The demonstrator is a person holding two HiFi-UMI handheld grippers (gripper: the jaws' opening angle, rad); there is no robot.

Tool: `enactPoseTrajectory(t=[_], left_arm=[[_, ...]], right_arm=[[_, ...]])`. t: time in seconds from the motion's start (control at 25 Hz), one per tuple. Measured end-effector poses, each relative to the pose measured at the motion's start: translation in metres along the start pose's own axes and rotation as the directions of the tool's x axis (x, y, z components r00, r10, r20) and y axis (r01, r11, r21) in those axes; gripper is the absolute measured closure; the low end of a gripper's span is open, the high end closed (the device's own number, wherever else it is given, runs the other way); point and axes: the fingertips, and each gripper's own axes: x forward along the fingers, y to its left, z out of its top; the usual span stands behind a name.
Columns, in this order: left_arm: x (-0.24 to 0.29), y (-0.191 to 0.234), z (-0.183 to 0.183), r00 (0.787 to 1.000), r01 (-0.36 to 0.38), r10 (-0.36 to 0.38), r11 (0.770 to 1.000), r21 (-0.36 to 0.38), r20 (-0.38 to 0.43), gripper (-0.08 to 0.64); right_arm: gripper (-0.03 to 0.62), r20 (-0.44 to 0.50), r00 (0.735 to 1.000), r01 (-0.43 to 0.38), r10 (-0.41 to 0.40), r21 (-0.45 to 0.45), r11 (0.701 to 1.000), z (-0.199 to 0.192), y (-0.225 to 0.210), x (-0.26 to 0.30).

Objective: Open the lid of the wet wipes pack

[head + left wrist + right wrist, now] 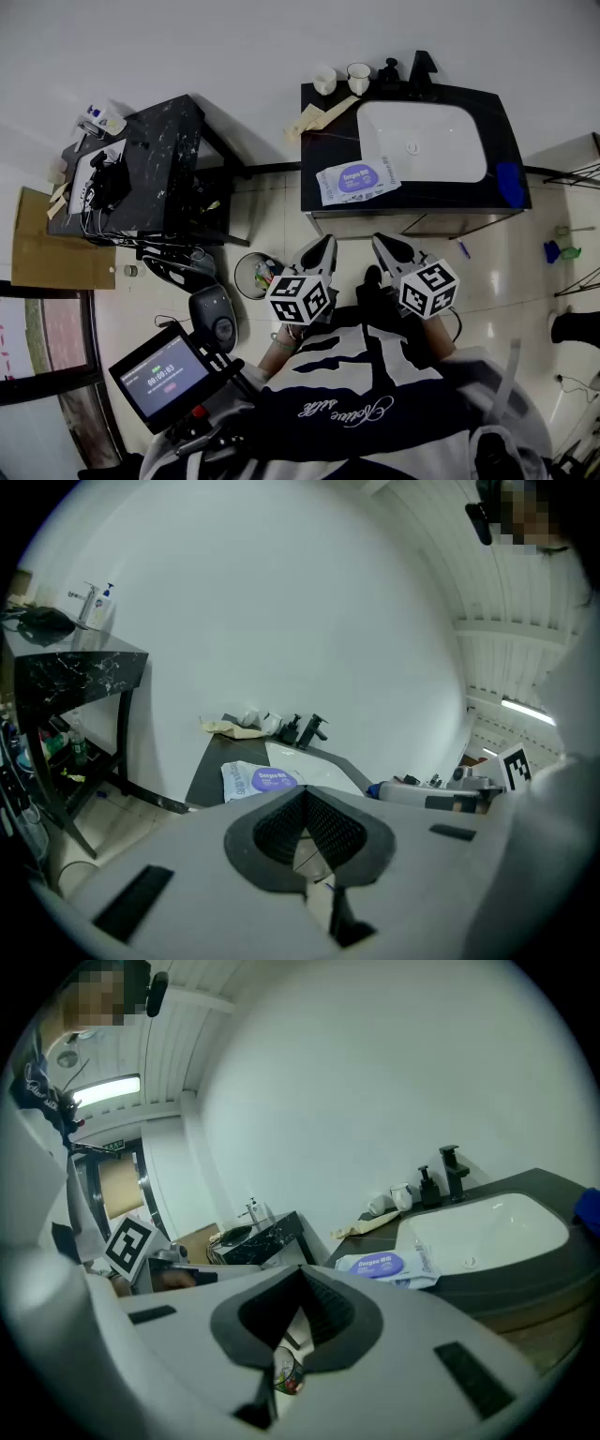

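Down over the tiled bathroom floor, the big dark vanity counter [319, 141] fills the top of the head view, and its white sink basin [422, 141] takes up the right half. Off to the left stands a black marble-topped side table [159, 159], cluttered with cables and small items. Close to the person's body, both tools are held side by side over the floor, pointing at the counter's front edge but short of it. The left gripper [323, 242] has its jaws drawn together at the tips, and its own view confirms it: the left gripper's [305, 791] pads meet with nothing between them. Same story on the right gripper [382, 240], tips closed and empty in its own view [300, 1269]. Now the target: the wet wipes pack [357, 179] lies flat on the counter at the basin's front left corner, its right end reaching the basin's rim, well apart from both tools, its purple oval lid [359, 174] facing up and lying flat. On the floor sits a round waste bin [255, 274]. At the counter's back, a black faucet [421, 67] and two white cups [325, 81].
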Motion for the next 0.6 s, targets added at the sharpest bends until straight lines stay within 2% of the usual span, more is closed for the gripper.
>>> enactPoseTrajectory(t=[0.2, 0.36, 0.48, 0.52, 0.6], left_arm=[[0.061, -0.003, 0.015, 0.999, -0.044, 0.044, 0.999, 0.005, 0.003, 0.561], [0.104, 0.012, 0.006, 0.995, -0.063, 0.069, 0.995, 0.071, -0.073, 0.561], [0.131, 0.033, 0.0, 0.985, -0.1, 0.112, 0.99, 0.102, -0.13, 0.561], [0.138, 0.041, -0.003, 0.981, -0.123, 0.134, 0.989, 0.088, -0.14, 0.561], [0.149, 0.058, -0.01, 0.971, -0.172, 0.176, 0.984, 0.035, -0.162, 0.561]], right_arm=[[0.594, -0.042, 0.997, -0.063, 0.061, -0.049, 0.997, 0.019, -0.056, 0.026], [0.594, -0.134, 0.982, -0.151, 0.13, -0.161, 0.975, 0.016, -0.086, 0.059], [0.594, -0.209, 0.965, -0.21, 0.156, -0.266, 0.941, 0.013, -0.101, 0.087], [0.594, -0.237, 0.959, -0.229, 0.158, -0.313, 0.922, 0.011, -0.105, 0.096], [0.594, -0.301, 0.941, -0.275, 0.153, -0.42, 0.865, 0.005, -0.11, 0.112]])
